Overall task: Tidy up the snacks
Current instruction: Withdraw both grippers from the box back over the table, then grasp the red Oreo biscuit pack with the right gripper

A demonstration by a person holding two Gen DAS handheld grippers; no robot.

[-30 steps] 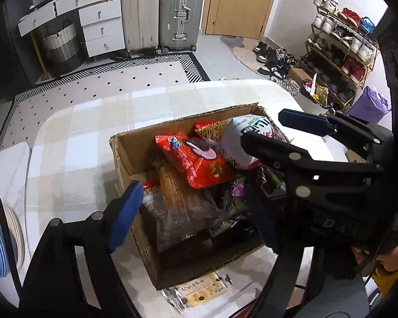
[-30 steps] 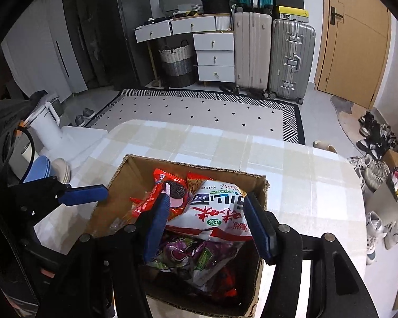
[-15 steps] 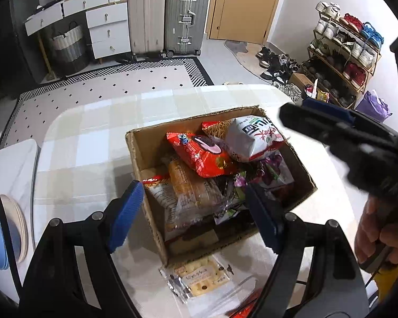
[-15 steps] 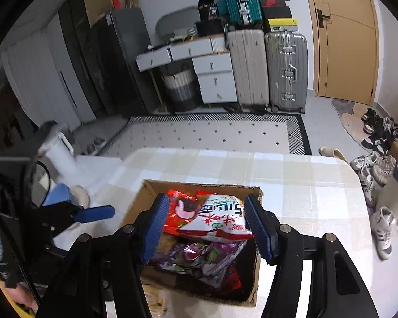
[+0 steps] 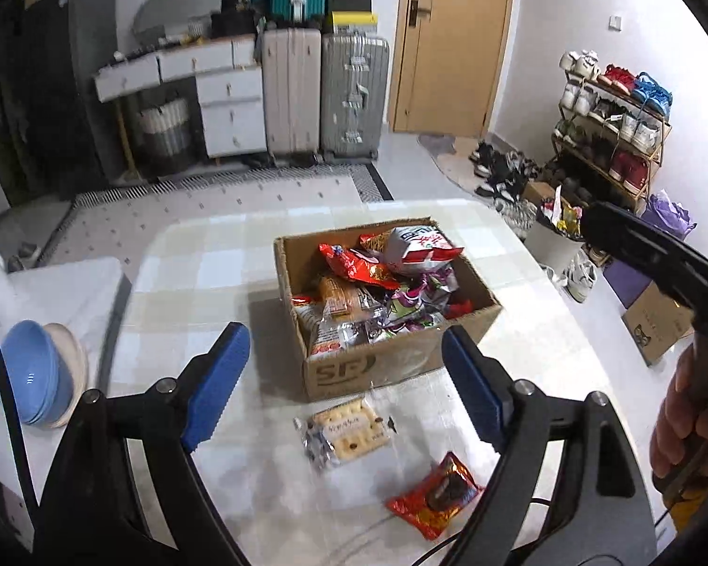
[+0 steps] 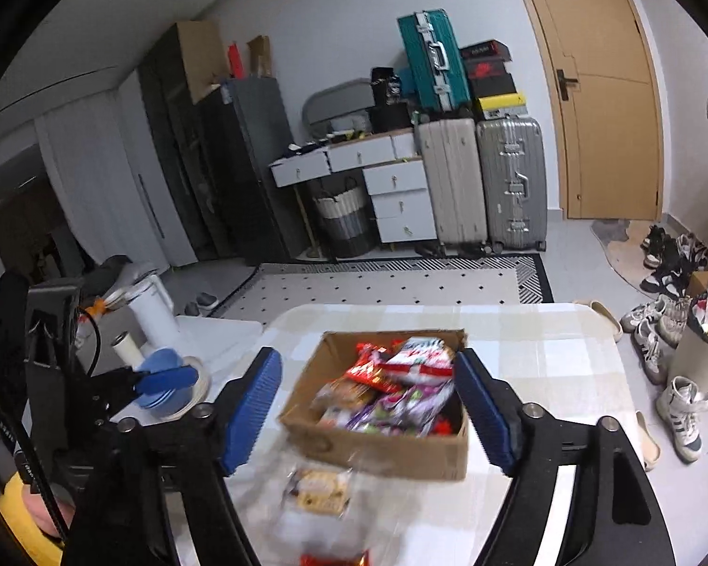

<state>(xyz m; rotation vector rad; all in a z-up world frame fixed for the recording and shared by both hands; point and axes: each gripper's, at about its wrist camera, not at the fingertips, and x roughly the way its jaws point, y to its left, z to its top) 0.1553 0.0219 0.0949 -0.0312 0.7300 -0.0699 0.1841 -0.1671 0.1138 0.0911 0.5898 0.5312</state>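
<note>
Both grippers have pulled back and up from the cardboard box (image 5: 391, 316) since a second ago, when their pads hung right over the snacks; the box now sits farther off, and two packets on the near table have come into view. Since then the right jaws have widened from around the white-and-red bag.

From the left wrist view, the left gripper (image 5: 349, 387) has nothing between its blue pads; its jaws are opening, framing the box front and the bare tabletop. The box stands at about 12 o'clock from that gripper, on the checked table (image 5: 203, 273), heaped with packets. A white-and-red bag (image 5: 417, 247) lies on top at the box's far side, with a red packet (image 5: 358, 269) just beside it at 9 o'clock. Outside the box, a clear cracker pack (image 5: 347, 429) lies on the table just in front of the box's near wall, at its 6 o'clock. A small red wrapper (image 5: 436, 495) lies nearer the camera, at 5 o'clock from the crackers and apart from them.

From the right wrist view, the right gripper (image 6: 368, 405) is likewise empty, jaws opening, with the box seen between the pads but beyond them. A hand (image 5: 684, 420) holds its handle at 3 o'clock in the left view. Blue and cream bowls (image 5: 42, 372) sit stacked at 9 o'clock.
</note>
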